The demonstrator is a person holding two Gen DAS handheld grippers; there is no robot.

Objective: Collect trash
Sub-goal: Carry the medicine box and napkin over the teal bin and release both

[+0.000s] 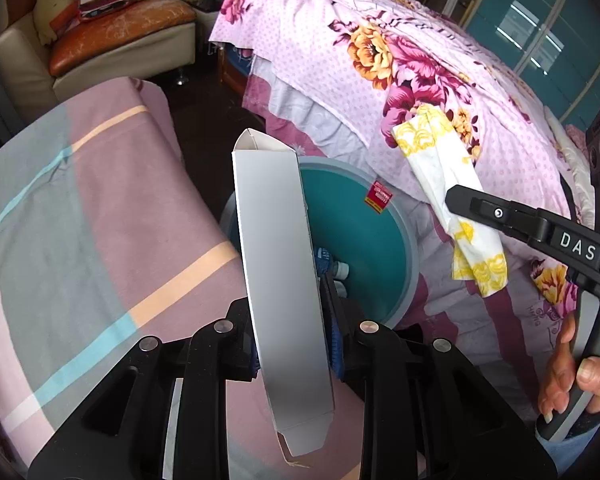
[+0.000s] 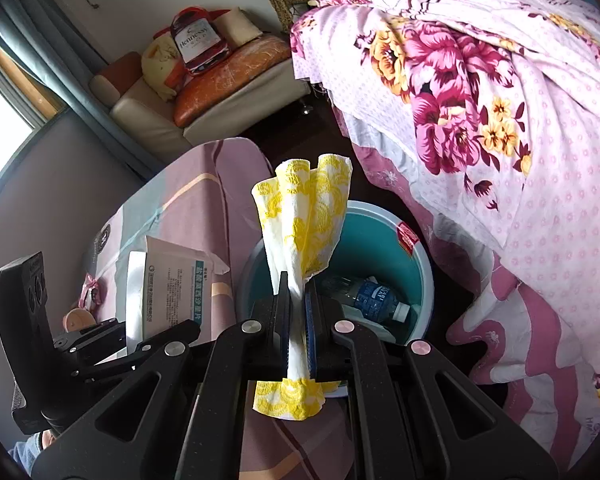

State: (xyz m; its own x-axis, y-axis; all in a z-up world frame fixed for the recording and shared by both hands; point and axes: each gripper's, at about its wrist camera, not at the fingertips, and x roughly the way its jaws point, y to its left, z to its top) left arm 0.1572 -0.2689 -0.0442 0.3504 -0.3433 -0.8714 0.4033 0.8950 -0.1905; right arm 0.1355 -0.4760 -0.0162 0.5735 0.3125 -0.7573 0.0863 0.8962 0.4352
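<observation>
From the left wrist view, the left claw (image 1: 290, 320) is clamped on a flattened white carton (image 1: 280, 264), held upright above the near rim of the teal trash bin (image 1: 380, 248); the right claw (image 1: 460, 200) pinches a yellow-patterned paper napkin (image 1: 444, 184) beside the floral bedspread (image 1: 440, 60). From the right wrist view, the right claw (image 2: 298, 320) grips that napkin (image 2: 304, 220) over the bin (image 2: 420, 264), where a plastic bottle (image 2: 376, 296) lies; the carton (image 2: 172, 284) shows at left.

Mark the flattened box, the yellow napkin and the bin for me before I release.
flattened box (image 1: 280, 248): left wrist view, middle of its grey face.
yellow napkin (image 2: 304, 216): right wrist view, fanned upper part.
bin (image 2: 376, 248): right wrist view, teal inner wall.
</observation>
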